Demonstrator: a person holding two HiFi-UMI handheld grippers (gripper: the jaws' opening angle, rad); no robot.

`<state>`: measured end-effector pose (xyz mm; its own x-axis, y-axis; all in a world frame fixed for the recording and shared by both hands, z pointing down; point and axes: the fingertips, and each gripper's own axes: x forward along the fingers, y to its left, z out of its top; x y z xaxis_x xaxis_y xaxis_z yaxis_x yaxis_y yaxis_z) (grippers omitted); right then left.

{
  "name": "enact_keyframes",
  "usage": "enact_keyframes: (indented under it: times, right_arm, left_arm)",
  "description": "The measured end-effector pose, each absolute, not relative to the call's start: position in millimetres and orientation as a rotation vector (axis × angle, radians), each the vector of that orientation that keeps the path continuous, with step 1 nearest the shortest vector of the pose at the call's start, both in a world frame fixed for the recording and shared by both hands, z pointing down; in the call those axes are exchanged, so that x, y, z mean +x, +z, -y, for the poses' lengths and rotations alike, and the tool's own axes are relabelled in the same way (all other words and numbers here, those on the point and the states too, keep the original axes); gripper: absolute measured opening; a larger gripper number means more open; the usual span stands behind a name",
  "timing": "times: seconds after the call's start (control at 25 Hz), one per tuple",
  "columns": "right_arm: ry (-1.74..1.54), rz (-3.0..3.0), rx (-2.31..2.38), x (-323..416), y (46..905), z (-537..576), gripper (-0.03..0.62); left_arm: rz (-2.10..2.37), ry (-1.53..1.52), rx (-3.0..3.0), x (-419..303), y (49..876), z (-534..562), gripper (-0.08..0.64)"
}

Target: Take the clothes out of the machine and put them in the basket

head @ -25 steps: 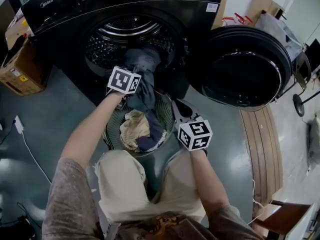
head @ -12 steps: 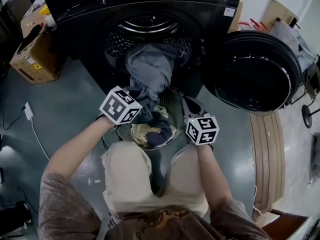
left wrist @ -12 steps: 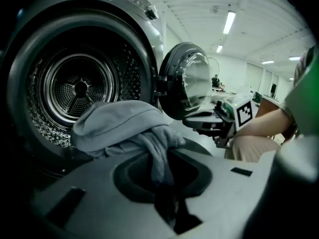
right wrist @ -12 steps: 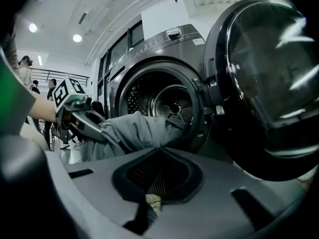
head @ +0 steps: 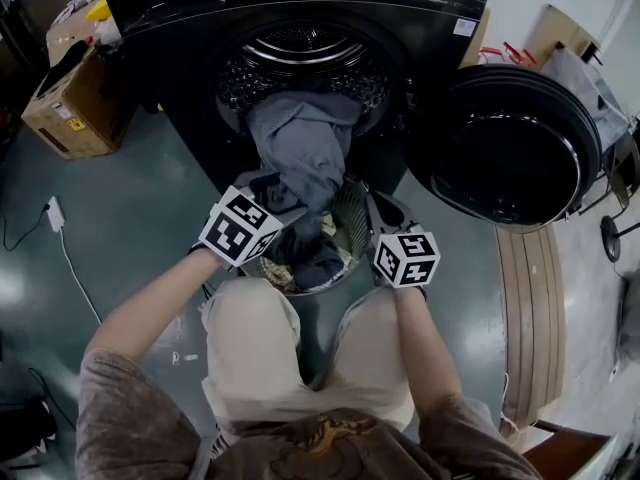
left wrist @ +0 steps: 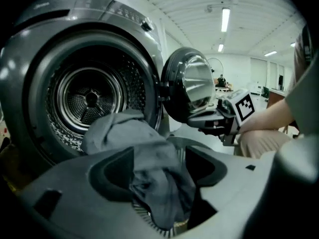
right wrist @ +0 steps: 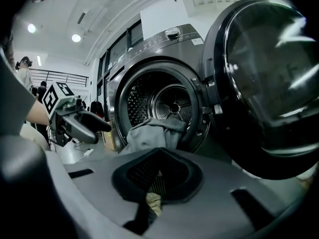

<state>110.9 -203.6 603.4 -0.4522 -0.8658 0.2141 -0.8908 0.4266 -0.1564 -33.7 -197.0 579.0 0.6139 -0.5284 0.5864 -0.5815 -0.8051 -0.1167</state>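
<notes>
Dragged further out over the last 1 second: grey garment point(head: 300, 153), now strung from drum point(head: 300, 53) down onto basket point(head: 352, 206), half delivered. Left gripper point(left wrist: 158, 176) spreading, cloth draped between jaws, unpinched. Right gripper point(right wrist: 158, 176) seemingly clamped on basket rim. Open door point(head: 510, 148) just right, cardboard box point(head: 65, 108) well left. Likely snag: tail lodged in drum.

A tan cardboard box point(head: 62, 108) sits on the glossy grey-green floor point(head: 130, 218) at upper left. A white plug and cable point(head: 52, 214) lie nearby. Pale wooden slats point(head: 525, 308) lie along the right, with a brown wooden chair corner point(head: 580, 456) below them.
</notes>
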Motion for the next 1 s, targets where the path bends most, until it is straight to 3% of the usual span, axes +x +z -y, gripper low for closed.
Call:
enact_keyframes:
  times: [0.24,0.52,1.0]
  right_arm:
    - [0.386,2.578,1.587,108,598,198,-0.005]
    - [0.387,2.561,1.606,111,598,197,-0.005]
    - [0.393,2.540,1.630,120,602,203,-0.005]
  left_arm:
    - [1.087,0.850,2.747,-35,561,257,0.357]
    - [1.143,0.913,2.670,-22,594,319,0.400]
    - [1.106,0.824,2.620,-19,619,331,0.399]
